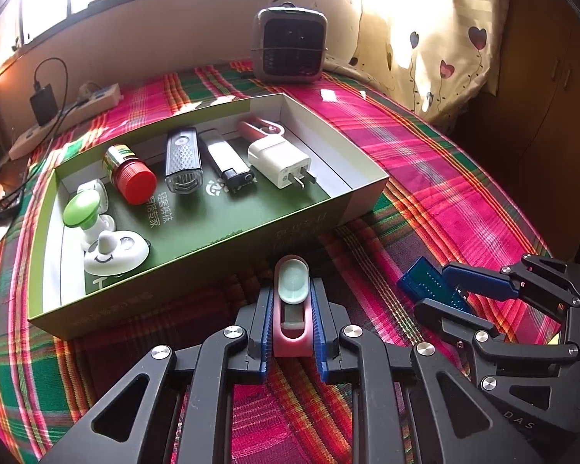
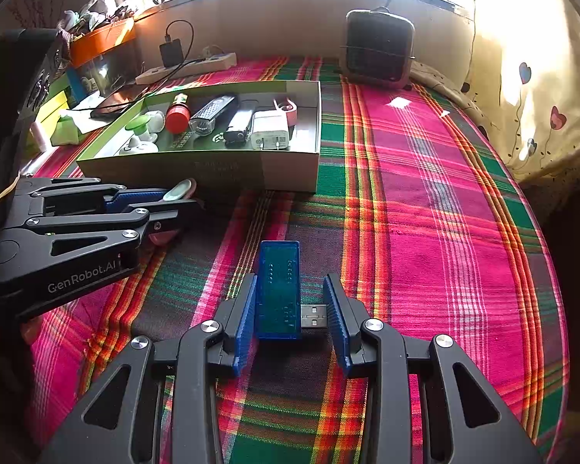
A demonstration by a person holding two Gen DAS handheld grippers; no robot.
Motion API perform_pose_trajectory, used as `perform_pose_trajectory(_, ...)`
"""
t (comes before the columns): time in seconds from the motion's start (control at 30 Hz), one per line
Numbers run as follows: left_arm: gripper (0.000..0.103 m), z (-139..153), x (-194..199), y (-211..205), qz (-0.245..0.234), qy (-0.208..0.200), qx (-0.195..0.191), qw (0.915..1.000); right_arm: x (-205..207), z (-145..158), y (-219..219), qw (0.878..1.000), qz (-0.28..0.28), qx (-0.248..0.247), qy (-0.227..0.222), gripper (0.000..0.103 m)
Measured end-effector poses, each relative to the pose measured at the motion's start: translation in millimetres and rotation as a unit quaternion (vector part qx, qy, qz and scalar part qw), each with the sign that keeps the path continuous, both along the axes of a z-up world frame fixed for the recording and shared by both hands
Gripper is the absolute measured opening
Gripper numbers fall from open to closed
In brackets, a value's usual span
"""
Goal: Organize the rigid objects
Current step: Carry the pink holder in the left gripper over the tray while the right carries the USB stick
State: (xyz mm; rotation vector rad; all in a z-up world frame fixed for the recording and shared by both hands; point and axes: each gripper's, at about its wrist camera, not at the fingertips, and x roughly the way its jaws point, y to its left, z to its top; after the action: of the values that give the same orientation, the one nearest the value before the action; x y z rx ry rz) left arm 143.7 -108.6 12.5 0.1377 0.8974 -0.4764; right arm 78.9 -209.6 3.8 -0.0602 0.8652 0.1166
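My left gripper (image 1: 292,301) is shut on a pink clip-like tool with a pale green pad (image 1: 292,290), just in front of the green cardboard box (image 1: 212,266). The left gripper also shows in the right wrist view (image 2: 166,199). The box holds a red-capped bottle (image 1: 129,174), a black torch (image 1: 183,162), a lighter (image 1: 230,164), a white charger plug (image 1: 280,162) and white and green suction pieces (image 1: 96,228). My right gripper (image 2: 290,309) is open around a blue USB module (image 2: 278,290) lying on the plaid cloth, its fingers either side and apart from it.
A small grey fan heater (image 1: 290,46) stands at the back by the wall. A power strip (image 2: 189,65) with a black adapter lies back left. A heart-print curtain (image 2: 541,77) hangs on the right. Plaid cloth (image 2: 425,212) stretches right of the box.
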Motion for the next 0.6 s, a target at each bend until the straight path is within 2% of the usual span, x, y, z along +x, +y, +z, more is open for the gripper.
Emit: perform_pose_trajectory(0.6,0.017,14,-5,9,0.007,-0.010,-0.016,0.9998,0,4,0,1.000,0.003,-0.003,-0.003,0.036)
